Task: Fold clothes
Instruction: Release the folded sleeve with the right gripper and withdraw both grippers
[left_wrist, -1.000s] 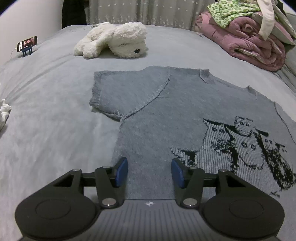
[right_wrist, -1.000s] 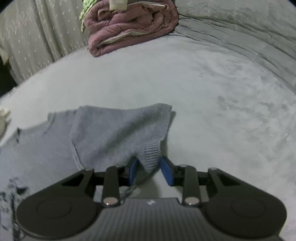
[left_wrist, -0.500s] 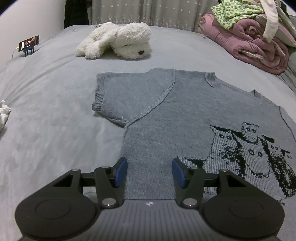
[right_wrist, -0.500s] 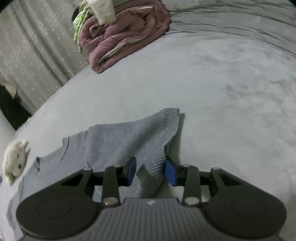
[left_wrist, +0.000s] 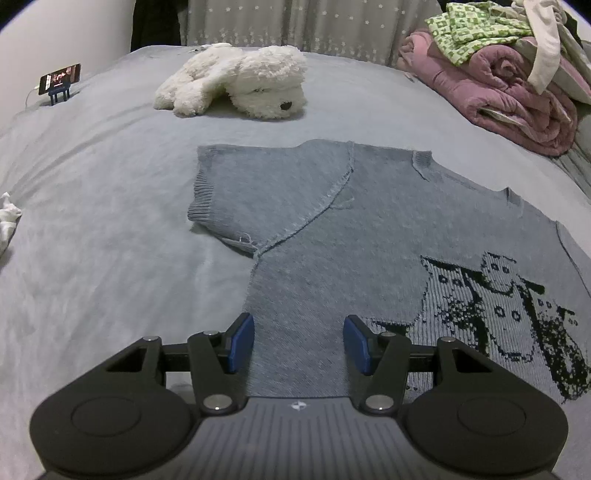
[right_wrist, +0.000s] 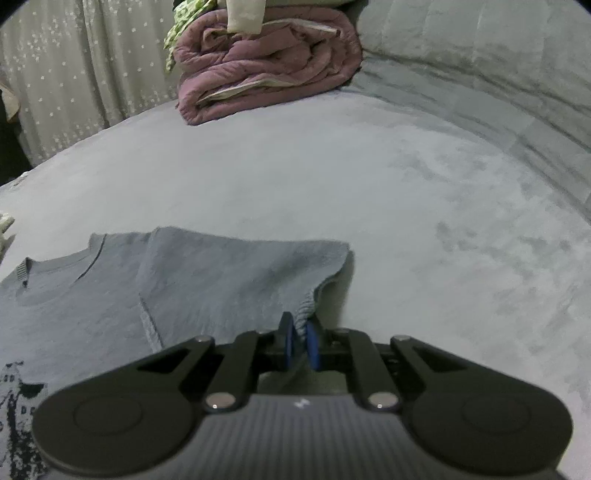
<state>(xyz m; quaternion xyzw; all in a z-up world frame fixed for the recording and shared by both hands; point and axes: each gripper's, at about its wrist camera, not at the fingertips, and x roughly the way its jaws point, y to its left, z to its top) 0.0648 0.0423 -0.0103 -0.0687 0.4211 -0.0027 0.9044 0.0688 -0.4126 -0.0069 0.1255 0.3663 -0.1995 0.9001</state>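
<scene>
A grey knit short-sleeved sweater (left_wrist: 351, 236) with a black cat pattern (left_wrist: 509, 317) lies flat on the grey bed. In the left wrist view its left sleeve (left_wrist: 258, 192) spreads toward the far left. My left gripper (left_wrist: 298, 343) hovers open over the sweater's lower hem area, holding nothing. In the right wrist view the other sleeve (right_wrist: 240, 269) lies spread, and my right gripper (right_wrist: 298, 345) is shut on that sleeve's ribbed cuff (right_wrist: 306, 308), which bunches up between the blue pads.
A white plush dog (left_wrist: 240, 81) lies beyond the sweater. A pile of pink quilt and clothes (left_wrist: 509, 85) sits at the far right; the quilt (right_wrist: 266, 62) shows again in the right wrist view. A phone on a stand (left_wrist: 59, 79) stands far left. Curtains hang behind.
My right gripper has gone from open around the sleeve cuff to shut on it. The left gripper has drifted slightly back along the sweater, staying open.
</scene>
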